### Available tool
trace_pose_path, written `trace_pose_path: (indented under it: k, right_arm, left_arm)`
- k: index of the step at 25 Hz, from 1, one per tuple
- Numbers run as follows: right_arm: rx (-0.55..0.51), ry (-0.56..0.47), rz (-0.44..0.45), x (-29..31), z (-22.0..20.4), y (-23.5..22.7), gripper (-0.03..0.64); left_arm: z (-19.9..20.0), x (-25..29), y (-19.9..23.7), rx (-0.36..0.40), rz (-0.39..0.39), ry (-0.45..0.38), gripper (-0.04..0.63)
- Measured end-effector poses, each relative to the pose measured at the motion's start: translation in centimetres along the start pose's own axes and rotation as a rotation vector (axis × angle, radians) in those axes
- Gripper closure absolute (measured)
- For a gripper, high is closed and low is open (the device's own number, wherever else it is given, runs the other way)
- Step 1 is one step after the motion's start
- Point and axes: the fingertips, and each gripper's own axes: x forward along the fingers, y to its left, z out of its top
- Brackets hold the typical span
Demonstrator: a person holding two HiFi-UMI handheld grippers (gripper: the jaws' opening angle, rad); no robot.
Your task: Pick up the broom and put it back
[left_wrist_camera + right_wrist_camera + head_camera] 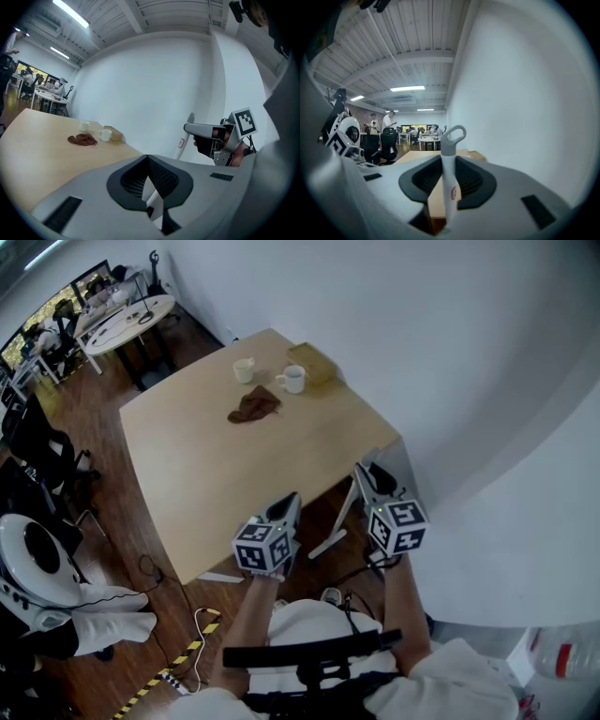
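Note:
The broom's white handle (pixel 348 509) stands slanted by the table's near right corner. Its looped top (pixel 453 136) rises between the jaws of my right gripper (pixel 364 474), which is shut on the handle (pixel 450 187) just under the loop. In the left gripper view the same handle (pixel 181 148) runs down from the right gripper (pixel 190 127). My left gripper (pixel 288 504) hovers beside it over the table edge with its jaw tips together (pixel 147 158) and nothing held. A stretch of the handle shows beyond them. The broom's head is not clearly seen.
The wooden table (pixel 216 465) carries two white cups (pixel 244 369) (pixel 292 379), a brown cloth (pixel 255 406) and a tan box (pixel 312 362) at its far end. A white wall (pixel 469 381) is on the right. Cables (pixel 202 624) lie on the floor, a chair (pixel 37 563) at left.

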Motion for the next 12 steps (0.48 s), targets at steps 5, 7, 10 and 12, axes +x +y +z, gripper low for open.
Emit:
trace_pose_path:
  k: [5,7,10,12]
  right_arm:
    - [-0.004,0.075,-0.003,1.0,-3.2,-0.5,0.497]
    - [0.003,0.114,-0.004,1.4,-5.1,-0.9,0.497]
    - [0.015,0.175,0.000,2.4,-8.2,-1.4,0.497]
    - [0.026,0.222,0.009,3.3,-10.7,-1.5,0.495]
  left_arm:
    - [-0.5,0.3,0.3,-0.004,0.000,0.014,0.606]
    - [-0.6,0.3,0.3,-0.004,0.002,0.018,0.606]
    - [-0.9,0.4,0.3,-0.004,0.000,0.026,0.606]
    - [-1.2,0.4,0.3,-0.009,-0.005,0.034,0.606]
